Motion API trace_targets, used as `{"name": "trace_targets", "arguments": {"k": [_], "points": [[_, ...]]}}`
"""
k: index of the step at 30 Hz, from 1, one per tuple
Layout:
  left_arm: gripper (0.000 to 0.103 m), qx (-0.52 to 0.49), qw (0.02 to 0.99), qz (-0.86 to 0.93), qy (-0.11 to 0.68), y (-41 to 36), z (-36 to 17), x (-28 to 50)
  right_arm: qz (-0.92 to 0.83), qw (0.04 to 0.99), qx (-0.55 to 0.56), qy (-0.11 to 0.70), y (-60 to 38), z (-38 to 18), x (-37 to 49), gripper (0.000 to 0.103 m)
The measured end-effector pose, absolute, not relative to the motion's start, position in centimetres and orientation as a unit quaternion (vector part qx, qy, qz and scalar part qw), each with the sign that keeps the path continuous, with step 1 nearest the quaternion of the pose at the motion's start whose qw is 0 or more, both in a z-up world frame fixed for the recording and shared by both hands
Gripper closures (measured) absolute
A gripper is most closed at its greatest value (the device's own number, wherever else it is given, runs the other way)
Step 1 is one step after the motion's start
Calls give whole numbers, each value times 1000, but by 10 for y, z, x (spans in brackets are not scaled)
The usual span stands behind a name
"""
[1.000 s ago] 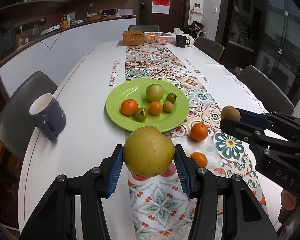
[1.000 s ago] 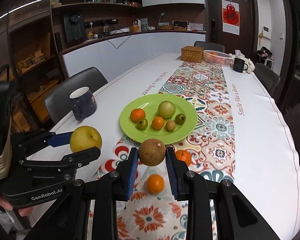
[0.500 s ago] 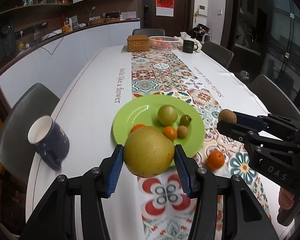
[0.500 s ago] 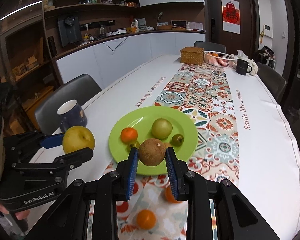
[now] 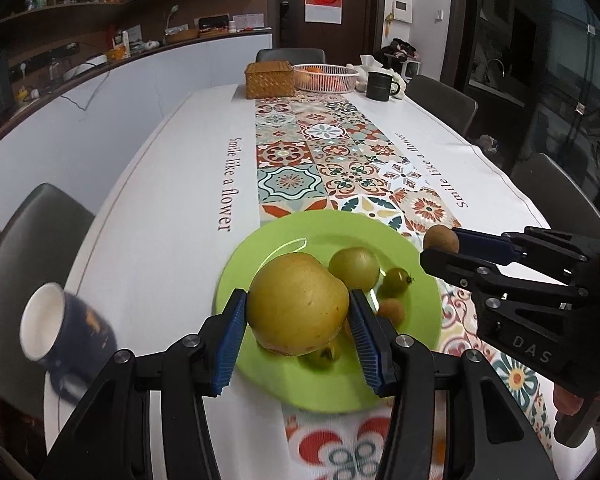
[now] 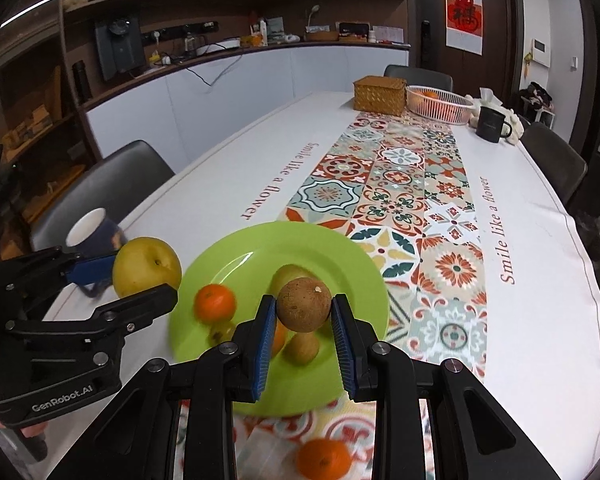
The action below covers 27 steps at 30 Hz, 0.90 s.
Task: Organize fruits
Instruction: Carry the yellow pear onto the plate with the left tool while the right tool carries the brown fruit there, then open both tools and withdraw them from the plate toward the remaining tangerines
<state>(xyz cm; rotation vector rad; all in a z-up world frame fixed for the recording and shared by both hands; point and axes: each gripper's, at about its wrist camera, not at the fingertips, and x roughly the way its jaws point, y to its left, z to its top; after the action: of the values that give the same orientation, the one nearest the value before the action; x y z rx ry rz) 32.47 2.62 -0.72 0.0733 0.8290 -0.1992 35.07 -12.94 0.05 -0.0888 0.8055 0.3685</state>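
Carrying two fruits over the plate

Clamped between the left gripper [image 5: 298, 330] pads, the yellow pear [image 5: 298, 304] hangs above the green plate [image 5: 260, 248], clear of the smaller fruit lying there. The right gripper [image 6: 303, 336] grasps a brown round fruit [image 6: 304, 305] over the same plate, likely for release; one orange [image 6: 324, 459] waits on the desk [image 6: 204, 200]

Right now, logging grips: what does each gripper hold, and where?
Left gripper clamps the yellow pear across its sides; right gripper clamps the brown round fruit likewise.
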Motion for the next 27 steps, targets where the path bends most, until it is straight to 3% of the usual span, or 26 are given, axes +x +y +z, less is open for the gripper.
{"name": "trace_targets", "arguments": {"k": [13, 15, 27], "points": [[52, 45, 894, -71, 441, 25, -41, 369, 154, 892, -46, 423, -130, -28, 397, 73], [45, 43, 899, -67, 430, 26, -38, 365, 152, 891, -41, 426, -132, -28, 396, 59], [35, 46, 921, -50, 384, 24, 1, 305, 158, 912, -42, 377, -147, 3, 341, 59]]}}
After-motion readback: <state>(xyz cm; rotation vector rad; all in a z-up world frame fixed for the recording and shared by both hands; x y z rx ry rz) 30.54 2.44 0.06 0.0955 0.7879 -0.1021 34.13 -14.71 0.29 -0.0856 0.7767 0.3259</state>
